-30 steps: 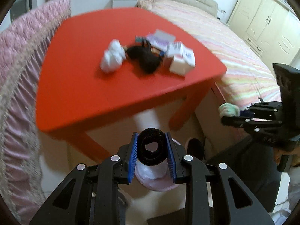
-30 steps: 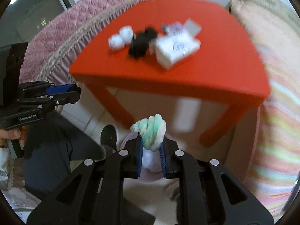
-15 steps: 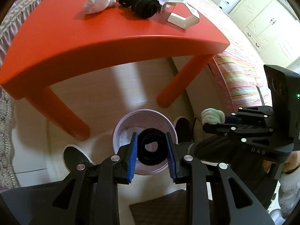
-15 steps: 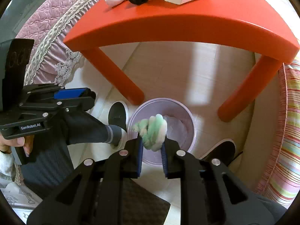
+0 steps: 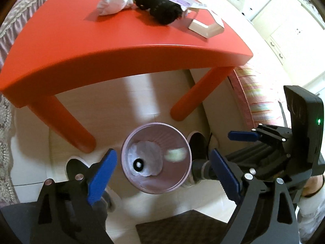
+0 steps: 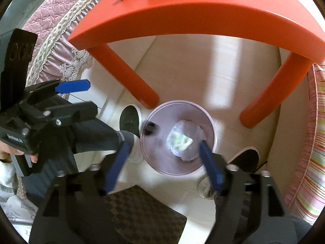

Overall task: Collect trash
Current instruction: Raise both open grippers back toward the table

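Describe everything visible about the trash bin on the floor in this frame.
The trash bin is a small round pale lilac bin, plastic by its look, with ribbed inner walls. It stands upright and open on the light floor by the red table, between the person's dark shoes. Inside lie crumpled white paper, a black ring and a blurred pale green wad. Neither open gripper touches it.
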{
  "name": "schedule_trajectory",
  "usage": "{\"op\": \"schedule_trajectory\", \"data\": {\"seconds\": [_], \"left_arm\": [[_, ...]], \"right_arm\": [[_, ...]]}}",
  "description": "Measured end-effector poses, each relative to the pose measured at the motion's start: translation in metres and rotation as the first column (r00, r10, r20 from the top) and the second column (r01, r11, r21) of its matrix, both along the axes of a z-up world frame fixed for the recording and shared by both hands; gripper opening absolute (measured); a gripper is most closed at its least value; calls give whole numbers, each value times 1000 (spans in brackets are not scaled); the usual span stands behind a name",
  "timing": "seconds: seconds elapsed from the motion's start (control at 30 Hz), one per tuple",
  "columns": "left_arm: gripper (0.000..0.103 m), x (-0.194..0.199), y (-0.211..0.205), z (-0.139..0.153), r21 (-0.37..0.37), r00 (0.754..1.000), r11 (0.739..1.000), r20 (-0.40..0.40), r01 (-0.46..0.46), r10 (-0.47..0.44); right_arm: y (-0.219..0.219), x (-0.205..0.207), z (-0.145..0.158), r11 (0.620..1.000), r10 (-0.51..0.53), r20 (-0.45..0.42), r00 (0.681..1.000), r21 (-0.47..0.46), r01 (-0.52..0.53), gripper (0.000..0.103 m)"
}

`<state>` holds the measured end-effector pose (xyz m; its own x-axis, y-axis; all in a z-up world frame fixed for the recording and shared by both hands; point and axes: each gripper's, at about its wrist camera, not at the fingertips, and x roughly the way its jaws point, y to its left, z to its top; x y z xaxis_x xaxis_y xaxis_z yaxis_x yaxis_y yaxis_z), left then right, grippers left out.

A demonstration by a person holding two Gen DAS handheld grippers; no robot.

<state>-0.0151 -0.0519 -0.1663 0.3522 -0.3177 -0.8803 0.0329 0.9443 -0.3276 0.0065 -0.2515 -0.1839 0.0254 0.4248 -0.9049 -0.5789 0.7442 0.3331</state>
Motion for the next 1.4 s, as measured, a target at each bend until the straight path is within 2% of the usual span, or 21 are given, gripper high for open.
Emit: {"op": "schedule_trajectory", "data": {"seconds": [0.4,0.87,1.13,1.4], "left_arm": [[94,-1,6,4,20,1000,999,9,-30,30],[95,-5,11,15,48,999,999,39,-23,21],[95,-1,23,35,57,997,998,73,-34,30],[95,13,41,70,88,990,995,135,-49,37]], "right_arm": [[-4,0,5,1000,-19,8,1000,8,19,93],[-15,4,17,998,-54,36,998,28,53,95],[-21,13,46,996,-63,78,995,66,58,95],[-24,39,95,996,-41,179,983,84,26,95]]}}
